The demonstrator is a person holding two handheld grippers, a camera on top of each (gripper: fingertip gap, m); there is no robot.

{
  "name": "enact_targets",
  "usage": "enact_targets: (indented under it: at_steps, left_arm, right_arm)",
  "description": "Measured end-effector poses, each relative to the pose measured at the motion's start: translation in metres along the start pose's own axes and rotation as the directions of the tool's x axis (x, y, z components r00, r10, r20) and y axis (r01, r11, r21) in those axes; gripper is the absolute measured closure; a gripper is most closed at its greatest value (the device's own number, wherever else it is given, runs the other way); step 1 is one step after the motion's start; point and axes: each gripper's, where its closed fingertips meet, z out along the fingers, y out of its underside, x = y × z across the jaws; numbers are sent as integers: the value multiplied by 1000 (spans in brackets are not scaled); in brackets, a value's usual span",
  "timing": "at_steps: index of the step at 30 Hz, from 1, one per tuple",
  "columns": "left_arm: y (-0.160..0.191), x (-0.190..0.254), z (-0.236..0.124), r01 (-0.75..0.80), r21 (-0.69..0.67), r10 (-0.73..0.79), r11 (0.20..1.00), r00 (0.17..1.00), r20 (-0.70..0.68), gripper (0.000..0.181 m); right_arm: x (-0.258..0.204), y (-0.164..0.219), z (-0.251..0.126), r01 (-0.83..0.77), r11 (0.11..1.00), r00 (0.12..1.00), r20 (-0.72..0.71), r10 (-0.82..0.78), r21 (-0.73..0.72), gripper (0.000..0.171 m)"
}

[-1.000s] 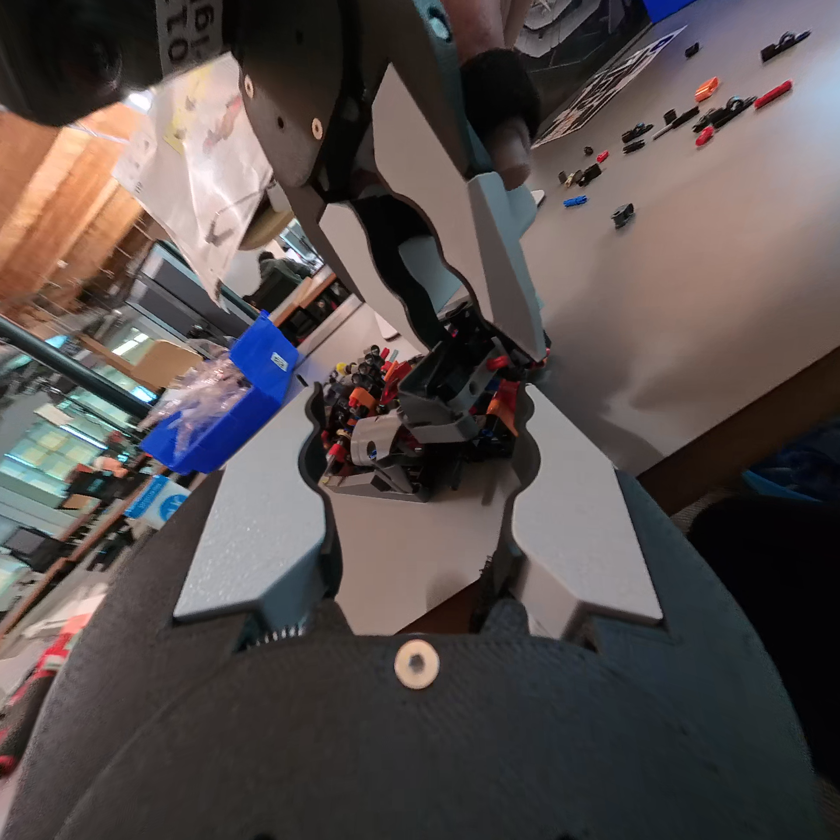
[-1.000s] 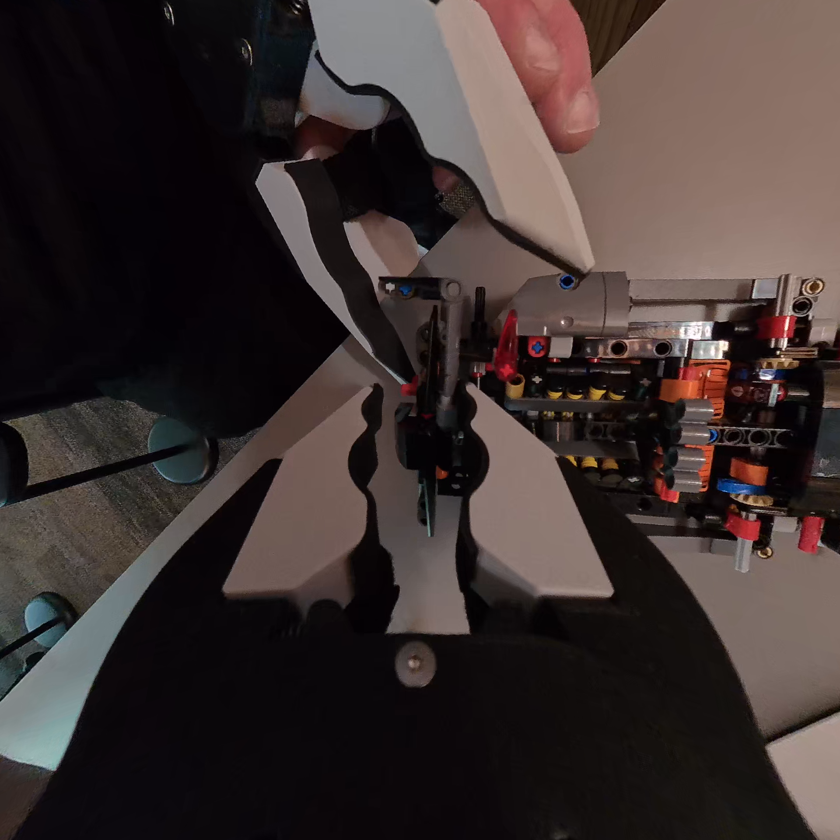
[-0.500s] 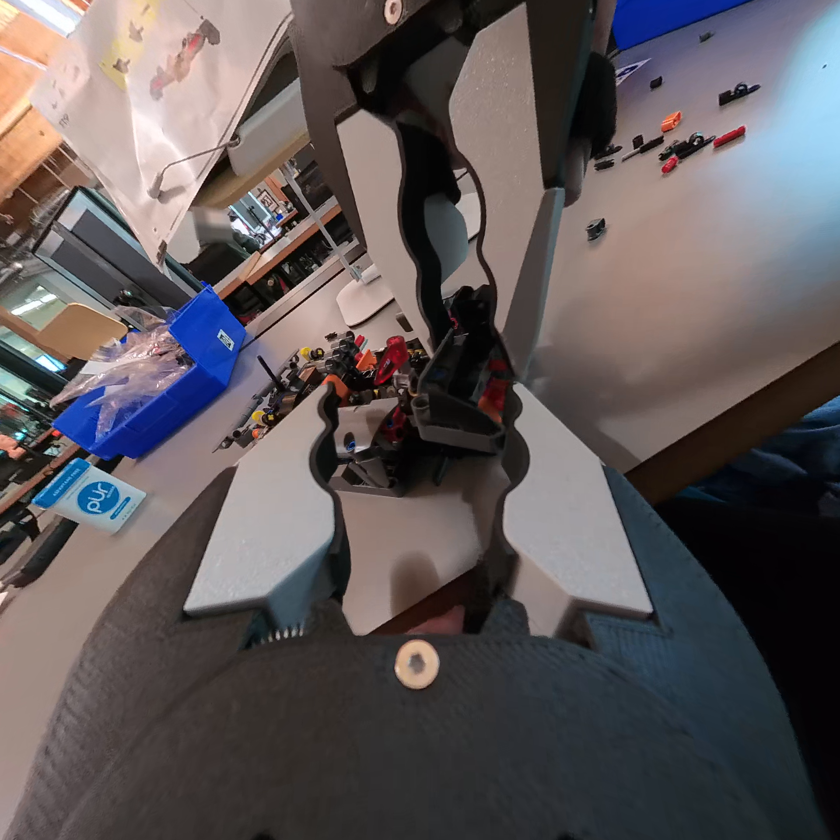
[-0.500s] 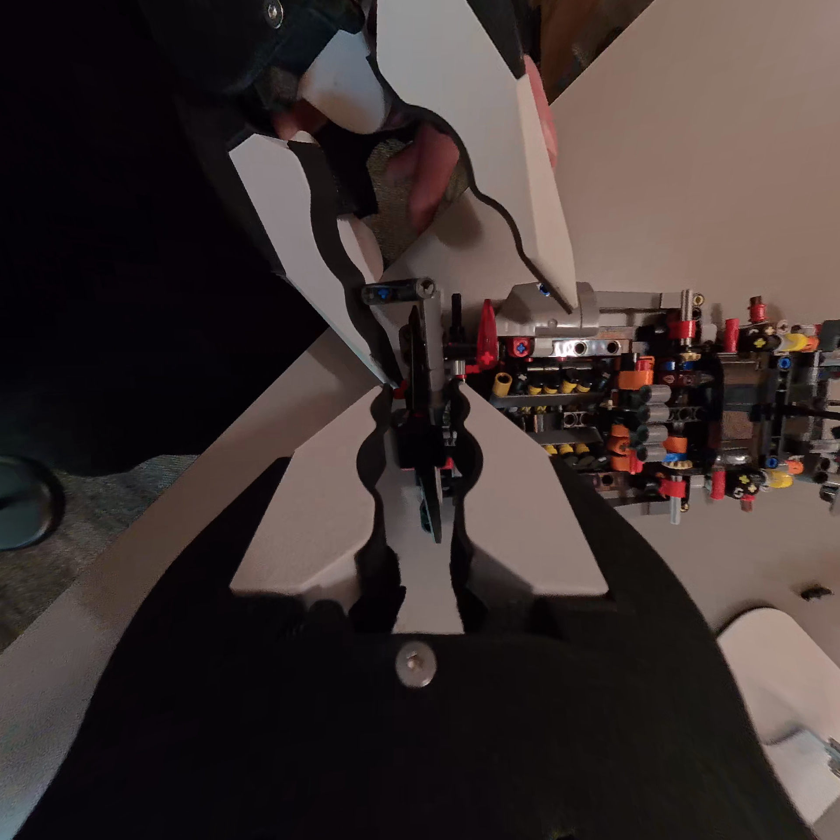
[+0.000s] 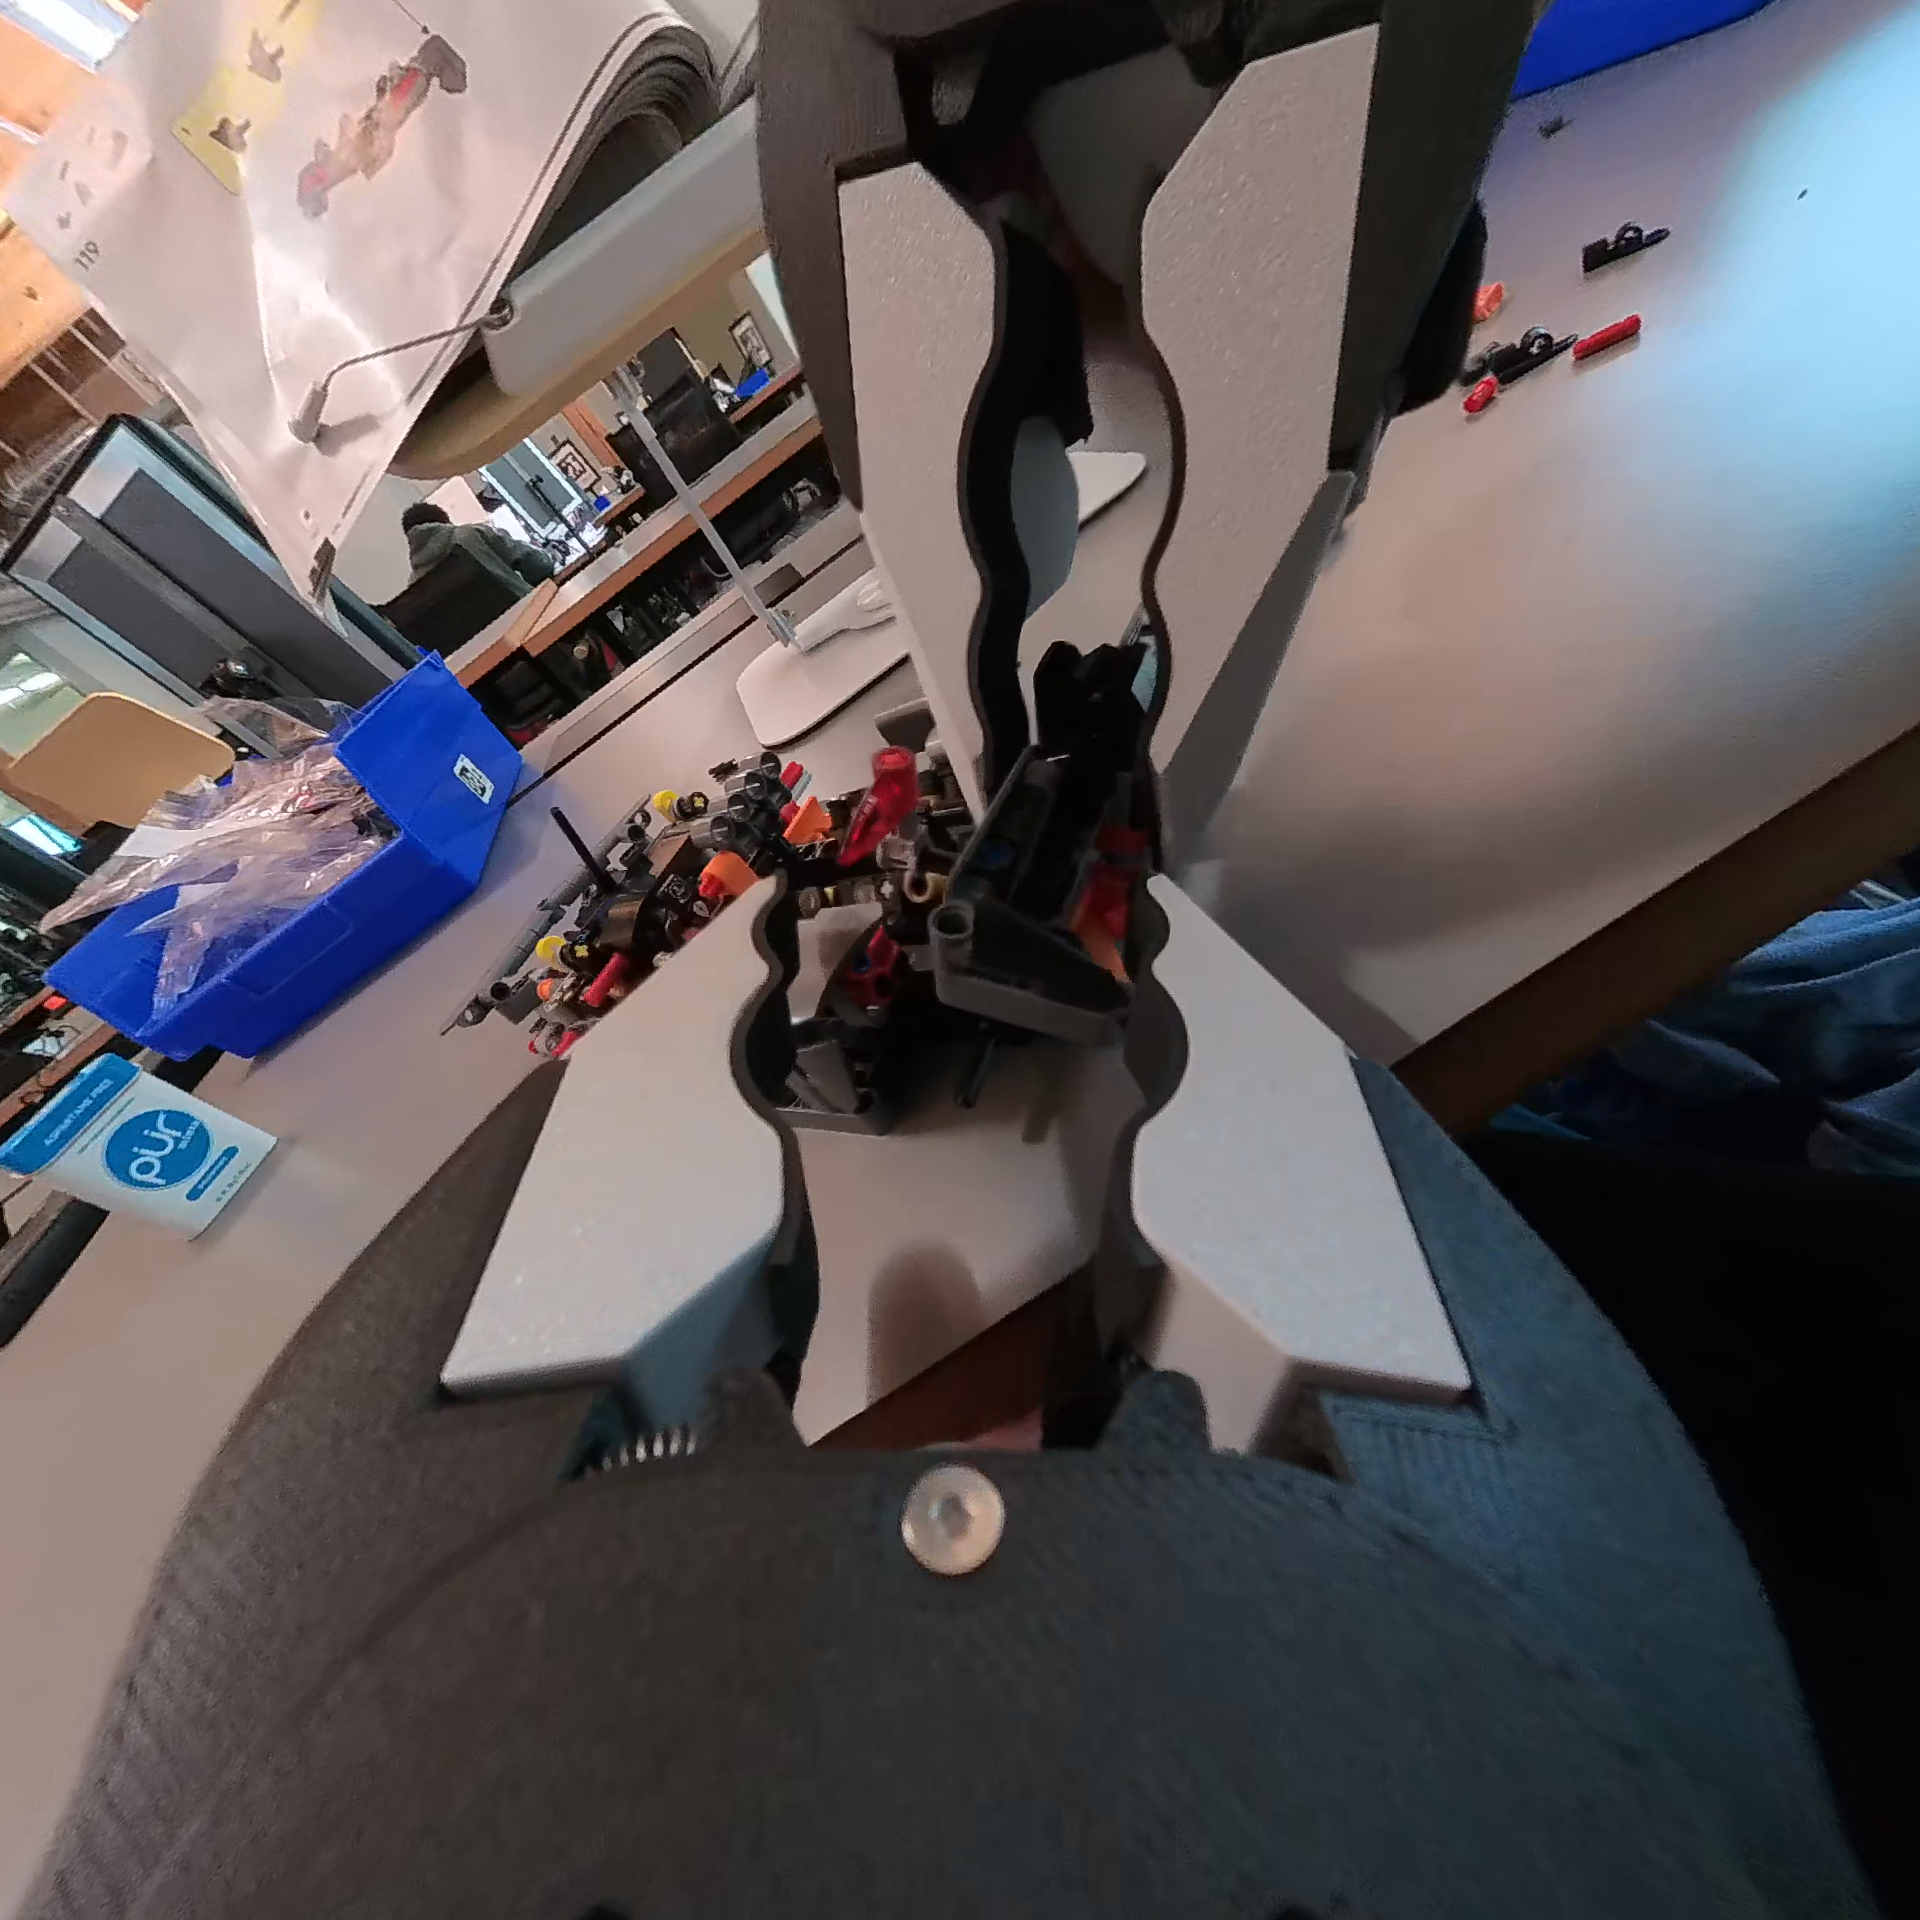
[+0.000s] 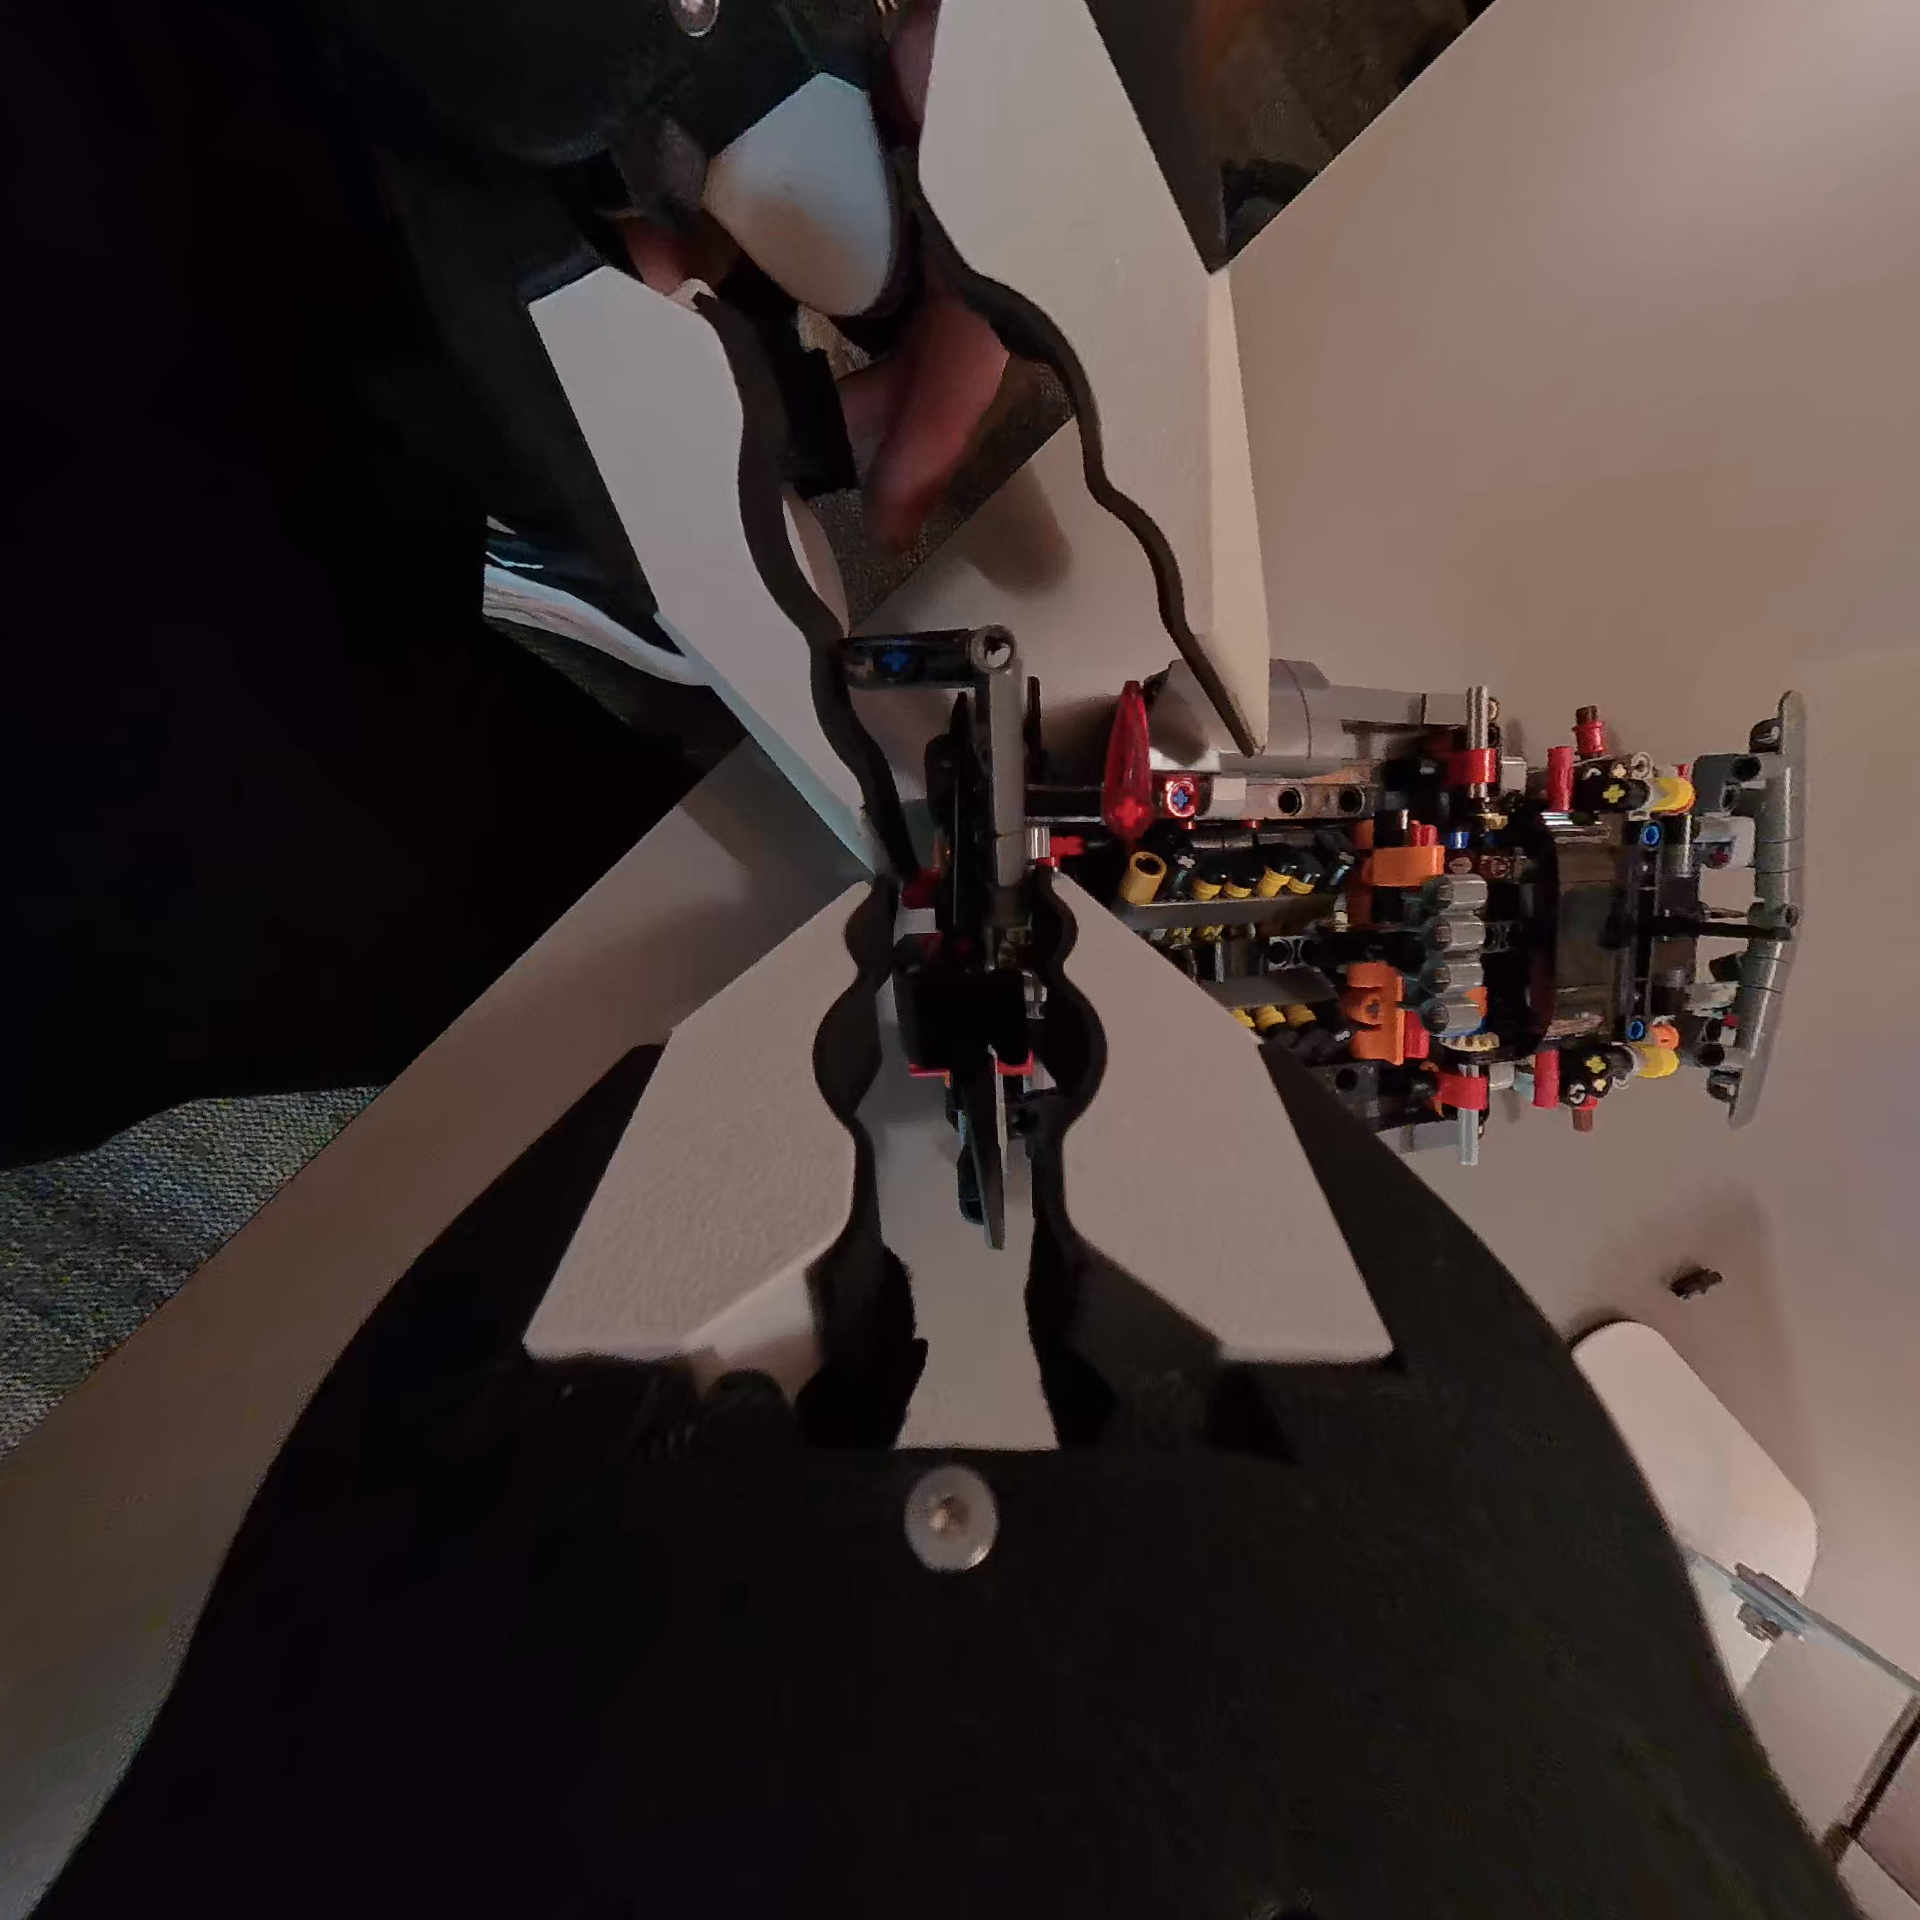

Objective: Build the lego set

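The partly built lego model (image 6: 1455, 914), grey, black, orange and red, lies on the pale table (image 6: 1558, 416); it also shows in the left wrist view (image 5: 727, 862). My right gripper (image 6: 977, 899) is shut on a black piece (image 6: 977, 997) at the model's near end. My left gripper (image 5: 961, 904) straddles the same end, one finger on the grey side panel (image 6: 1309, 707), the other by the black piece, and seems to hold the model. The right gripper (image 5: 1081, 790) comes down from above in the left wrist view, shut on the black piece (image 5: 1081, 727).
A blue bin (image 5: 416, 831) with plastic bags stands left. An instruction sheet (image 5: 312, 208) hangs on a stand with a white base (image 5: 821, 686). Loose parts (image 5: 1538, 353) lie far right. A white packet (image 5: 135, 1143) lies near left. The table edge (image 5: 1662, 935) is close. Left and right tips are no more than a few centimetres apart. Left tips and right tips are each some 40 centimeters from the white packet (image 5: 135, 1143).
Both views have swung round: the right gripper now comes straight down in the left wrist view, and the whole model shows in the right wrist view. Both grips are unchanged.
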Motion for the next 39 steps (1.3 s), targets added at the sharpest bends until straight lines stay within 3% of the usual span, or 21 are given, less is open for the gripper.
enact_targets:
  at_steps: [18, 22, 39]
  left_arm:
    - [1, 8, 1, 7, -7, -8, 1000, 998, -65, 133]
    - [-1, 9, 1, 29, -6, -29, 1000, 997, -70, 145]
    - [5, -2, -8, -21, -32, 21, 999, 1000, -2, 127]
  right_arm:
    - [-2, 1, 2, 36, 999, 999, -17, -36, -19, 148]
    - [-3, 2, 4, 41, 999, 999, -13, -41, -24, 148]
    - [5, -5, -25, -91, 993, 993, -62, 96, 71, 137]
